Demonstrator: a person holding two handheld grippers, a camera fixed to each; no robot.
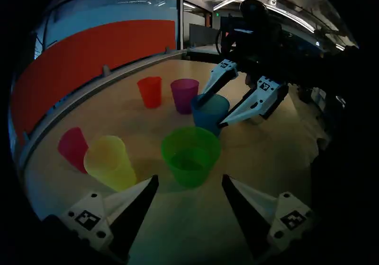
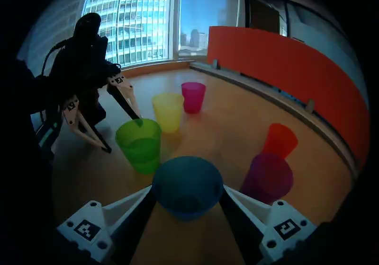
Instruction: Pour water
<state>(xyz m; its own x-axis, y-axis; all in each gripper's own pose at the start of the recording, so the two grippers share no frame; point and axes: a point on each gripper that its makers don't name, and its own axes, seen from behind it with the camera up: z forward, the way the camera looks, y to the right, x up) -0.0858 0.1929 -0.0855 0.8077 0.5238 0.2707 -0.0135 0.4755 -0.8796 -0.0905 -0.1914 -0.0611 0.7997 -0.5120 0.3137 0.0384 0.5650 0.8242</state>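
Six cups (image 1: 190, 156), wooden table (image 1: 270, 151), orange partition (image 1: 94, 52)

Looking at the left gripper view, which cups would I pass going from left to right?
pink cup → yellow cup → red cup → purple cup → blue cup

Orange wall panel (image 1: 94, 52), wooden table (image 1: 270, 146), yellow cup (image 1: 110, 163), pink cup (image 1: 72, 146), red cup (image 1: 150, 92), purple cup (image 1: 184, 94)

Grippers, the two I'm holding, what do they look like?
Both the left gripper and right gripper have white, tapered jaws with black inner faces, each bearing a square black-and-white marker. Behind sits a dark body with a looping black cable.
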